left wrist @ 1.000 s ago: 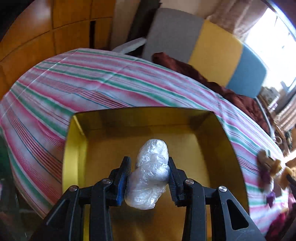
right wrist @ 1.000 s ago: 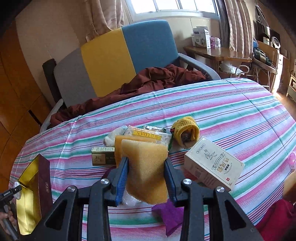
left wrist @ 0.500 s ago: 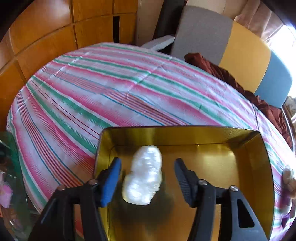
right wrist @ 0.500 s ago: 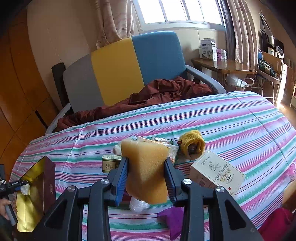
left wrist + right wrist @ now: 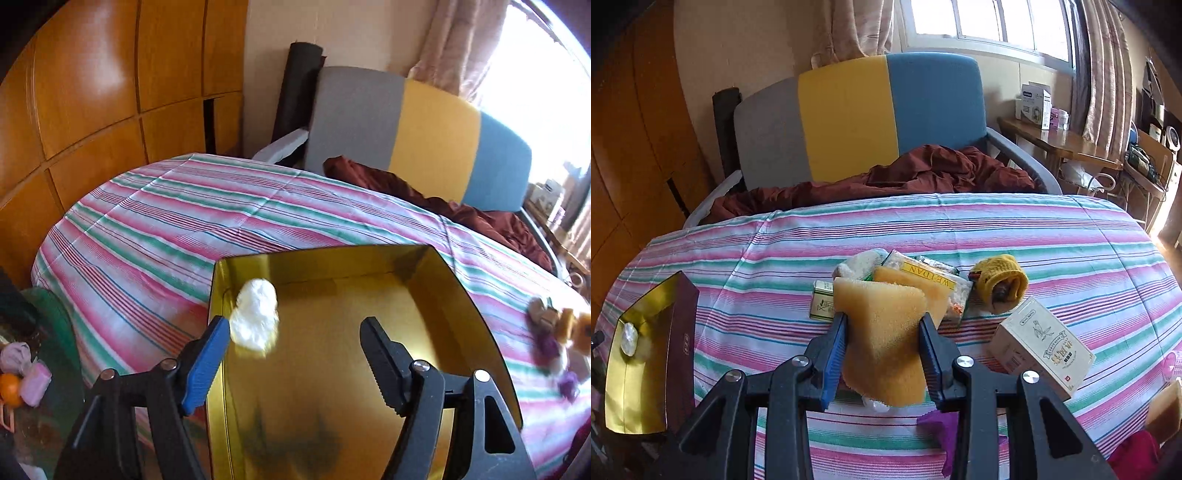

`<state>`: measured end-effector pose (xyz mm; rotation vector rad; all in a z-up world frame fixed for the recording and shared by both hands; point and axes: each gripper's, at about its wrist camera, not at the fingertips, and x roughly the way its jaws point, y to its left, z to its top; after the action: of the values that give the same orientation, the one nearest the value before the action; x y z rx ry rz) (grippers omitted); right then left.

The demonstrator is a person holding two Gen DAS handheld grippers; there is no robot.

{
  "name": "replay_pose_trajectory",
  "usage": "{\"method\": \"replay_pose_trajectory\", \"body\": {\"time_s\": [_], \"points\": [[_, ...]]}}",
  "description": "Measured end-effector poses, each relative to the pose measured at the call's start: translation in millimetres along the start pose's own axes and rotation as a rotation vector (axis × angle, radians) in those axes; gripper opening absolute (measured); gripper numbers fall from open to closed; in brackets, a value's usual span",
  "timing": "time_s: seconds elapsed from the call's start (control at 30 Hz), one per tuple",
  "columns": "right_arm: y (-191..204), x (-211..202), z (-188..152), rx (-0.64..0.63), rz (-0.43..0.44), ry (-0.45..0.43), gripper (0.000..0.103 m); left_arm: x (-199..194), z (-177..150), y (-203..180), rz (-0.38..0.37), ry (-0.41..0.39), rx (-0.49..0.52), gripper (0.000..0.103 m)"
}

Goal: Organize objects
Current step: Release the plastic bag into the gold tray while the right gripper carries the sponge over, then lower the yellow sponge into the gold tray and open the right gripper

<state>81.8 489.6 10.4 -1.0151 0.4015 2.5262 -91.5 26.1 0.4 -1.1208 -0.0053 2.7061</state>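
Note:
A gold-lined box (image 5: 476, 317) sits on the striped tablecloth; it also shows at the far left in the right wrist view (image 5: 683, 354). A white plastic-wrapped bundle (image 5: 256, 319) lies inside it near the far left corner, also seen in the right wrist view (image 5: 629, 338). My left gripper (image 5: 295, 343) is open and empty above the box, the bundle just ahead of its left finger. My right gripper (image 5: 882, 332) is shut on a yellow sponge (image 5: 882, 332), held above a pile of objects.
On the cloth behind the sponge lie a second sponge (image 5: 934, 288), a WEIDAN packet (image 5: 931, 275), a small green box (image 5: 822, 304), a yellow knitted item (image 5: 999, 282), a cream carton (image 5: 1043, 345) and a purple cloth (image 5: 942, 424). A tricolour armchair (image 5: 857, 114) stands behind the table.
My left gripper opened, let the plastic bundle go into the gold box and drew back and up. My right gripper kept hold of the sponge and rose slightly.

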Motion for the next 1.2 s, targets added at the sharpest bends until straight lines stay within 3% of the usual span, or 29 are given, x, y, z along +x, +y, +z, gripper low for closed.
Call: {"method": "replay_pose_trajectory", "body": {"time_s": [0.2, 0.33, 0.57, 0.8, 1.07, 1.2], "points": [[15, 0, -2, -0.019, 0.027, 0.018, 0.037, -15, -22, -3, -0.003, 0.002, 0.007, 0.074], [49, 1, -4, -0.057, 0.104, 0.035, 0.037, -22, -32, -3, 0.009, -0.003, 0.013, 0.074], [127, 13, -17, -0.151, 0.250, 0.096, 0.037, -28, -39, 4, 0.018, -0.004, 0.000, 0.074], [224, 13, -33, -0.263, 0.471, 0.167, 0.037, -38, -39, 18, 0.038, -0.031, -0.032, 0.078], [345, 26, -79, -0.448, 0.639, 0.332, 0.037, -54, -39, 61, 0.090, -0.070, -0.132, 0.080], [384, 43, -102, -0.437, 0.695, 0.440, 0.039, -56, -40, 83, 0.123, -0.074, -0.183, 0.081]]}}
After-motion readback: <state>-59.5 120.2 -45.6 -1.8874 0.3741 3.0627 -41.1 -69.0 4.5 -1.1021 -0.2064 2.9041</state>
